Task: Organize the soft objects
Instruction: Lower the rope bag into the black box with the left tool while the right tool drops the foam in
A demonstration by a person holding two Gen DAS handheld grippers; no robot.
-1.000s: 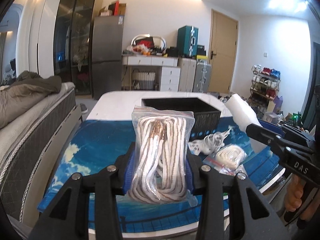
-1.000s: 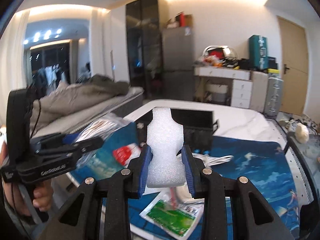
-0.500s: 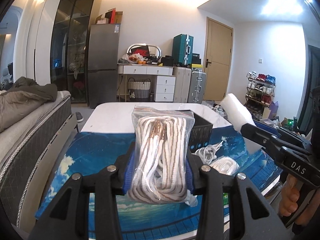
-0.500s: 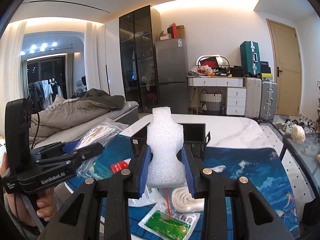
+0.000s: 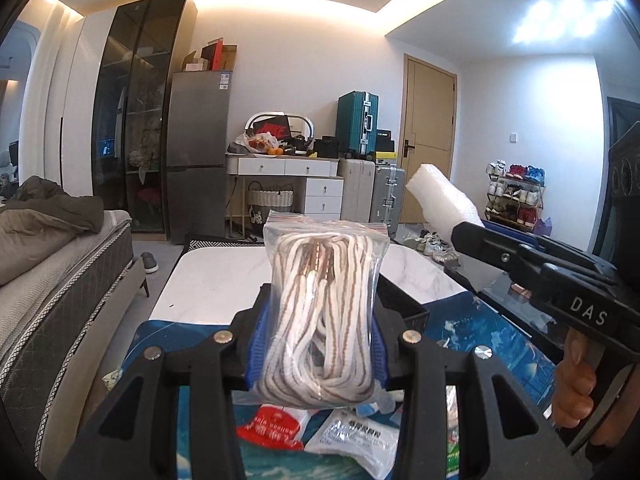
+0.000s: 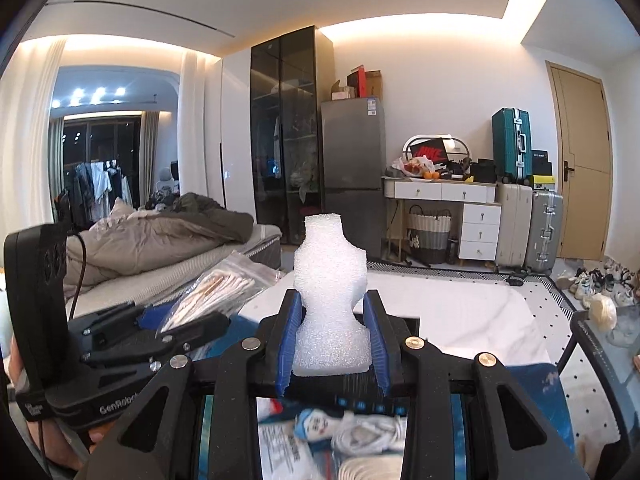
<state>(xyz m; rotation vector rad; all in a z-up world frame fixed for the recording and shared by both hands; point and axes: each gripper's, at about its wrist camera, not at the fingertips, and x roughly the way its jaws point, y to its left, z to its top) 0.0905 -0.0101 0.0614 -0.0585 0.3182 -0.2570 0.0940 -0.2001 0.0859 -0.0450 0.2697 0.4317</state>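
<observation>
The left hand-held gripper is clamped on a clear plastic bag of coiled white-and-brown rope, raised above the blue-printed tabletop. The right hand-held gripper pinches a white, waisted foam block, also aloft, beside it.

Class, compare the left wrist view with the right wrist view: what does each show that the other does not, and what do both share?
Only the left wrist view shows the shoe rack by the right wall and the red-and-white packet lying below the left gripper.

Only the right wrist view shows the dark window with hanging clothes and the right gripper head-on, its jaws pressing the foam piece.

Both show the bag of cord, the foam piece, the grey fridge, the teal suitcase and the wooden door.
</observation>
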